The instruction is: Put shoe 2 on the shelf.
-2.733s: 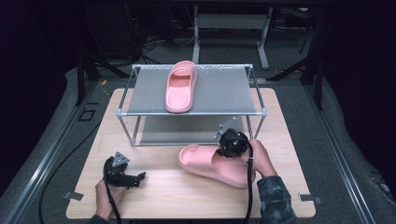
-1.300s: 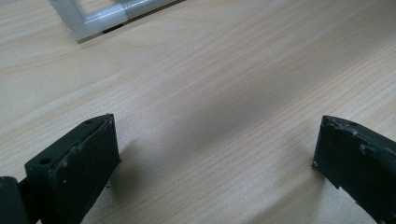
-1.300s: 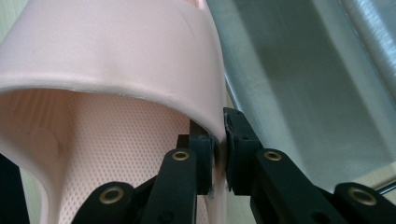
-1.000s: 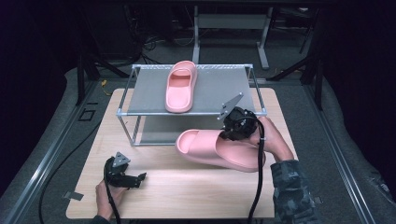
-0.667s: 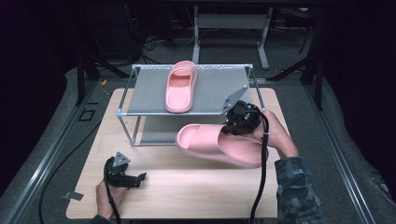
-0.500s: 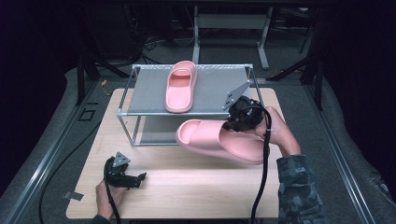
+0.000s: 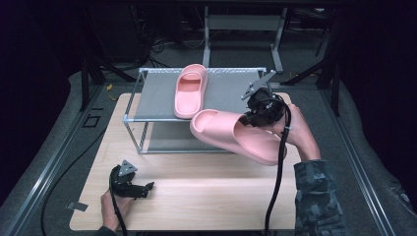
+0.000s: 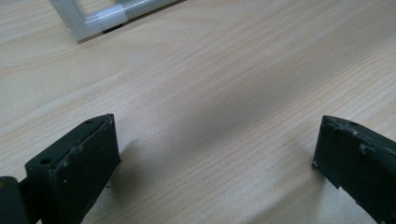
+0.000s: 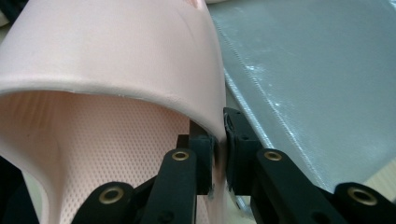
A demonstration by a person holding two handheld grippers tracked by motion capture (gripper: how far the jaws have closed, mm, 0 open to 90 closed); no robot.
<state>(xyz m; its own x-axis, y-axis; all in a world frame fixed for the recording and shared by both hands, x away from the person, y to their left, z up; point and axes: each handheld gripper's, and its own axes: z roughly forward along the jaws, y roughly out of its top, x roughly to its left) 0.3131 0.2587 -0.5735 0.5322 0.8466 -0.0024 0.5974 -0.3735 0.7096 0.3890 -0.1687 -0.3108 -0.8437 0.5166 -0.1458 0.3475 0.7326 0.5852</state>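
A pink slipper held up at the shelf rack

Left of the rack, the left gripper is rested on the table, jaws wide apart. The right gripper is clamped on the slipper, held tilted at the rack's front edge, beside a second slipper on top.

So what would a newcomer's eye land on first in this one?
Most likely the pink slipper held off the table at a tilt near the rack's right front, its strap pinched in the right gripper. Next, its twin, the second slipper, lying on the grey rack top shelf. The left gripper sits low over the wooden table at the front left, jaws apart and holding nothing.
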